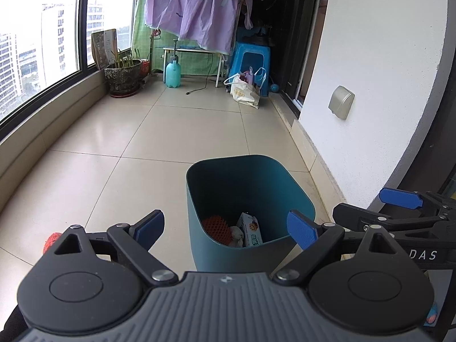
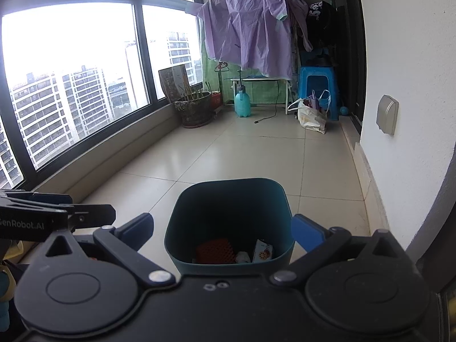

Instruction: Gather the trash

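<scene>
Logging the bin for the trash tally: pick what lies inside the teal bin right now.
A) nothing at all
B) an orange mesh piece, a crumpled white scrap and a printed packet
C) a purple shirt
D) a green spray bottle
B: the left wrist view looks into the teal bin and shows the orange mesh piece, the crumpled white scrap and the printed packet at its bottom.
</scene>
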A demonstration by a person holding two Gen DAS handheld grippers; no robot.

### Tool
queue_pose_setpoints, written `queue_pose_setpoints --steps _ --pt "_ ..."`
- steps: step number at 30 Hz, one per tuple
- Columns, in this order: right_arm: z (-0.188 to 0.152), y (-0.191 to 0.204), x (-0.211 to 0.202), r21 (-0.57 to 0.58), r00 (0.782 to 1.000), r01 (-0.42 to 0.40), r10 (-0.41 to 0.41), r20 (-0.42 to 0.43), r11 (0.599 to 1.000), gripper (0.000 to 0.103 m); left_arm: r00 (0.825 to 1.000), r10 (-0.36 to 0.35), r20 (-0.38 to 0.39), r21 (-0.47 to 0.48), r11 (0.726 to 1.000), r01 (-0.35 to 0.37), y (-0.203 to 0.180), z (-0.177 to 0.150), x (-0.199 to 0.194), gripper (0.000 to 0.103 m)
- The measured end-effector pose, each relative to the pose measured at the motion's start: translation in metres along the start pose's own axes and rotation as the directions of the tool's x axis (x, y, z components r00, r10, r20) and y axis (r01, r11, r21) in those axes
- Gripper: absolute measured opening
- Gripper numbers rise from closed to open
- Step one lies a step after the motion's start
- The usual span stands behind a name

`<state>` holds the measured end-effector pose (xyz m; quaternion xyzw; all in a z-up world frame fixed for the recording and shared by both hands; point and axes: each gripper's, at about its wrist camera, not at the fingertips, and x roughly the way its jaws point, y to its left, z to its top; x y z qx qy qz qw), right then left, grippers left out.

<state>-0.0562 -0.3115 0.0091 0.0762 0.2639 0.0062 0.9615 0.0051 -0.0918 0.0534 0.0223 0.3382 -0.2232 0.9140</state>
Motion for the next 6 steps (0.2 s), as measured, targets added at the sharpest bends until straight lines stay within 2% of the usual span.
queue_pose_setpoints --steps 6 --pt "0.0019 -0.0014 0.0018 0.013 1.000 0.002 -0.002 -0.008 1.000 0.103 0.999 -0.027 -0.026 -0.015 1.000 0.027 0.0064 -0.0024 0.0034 0.094"
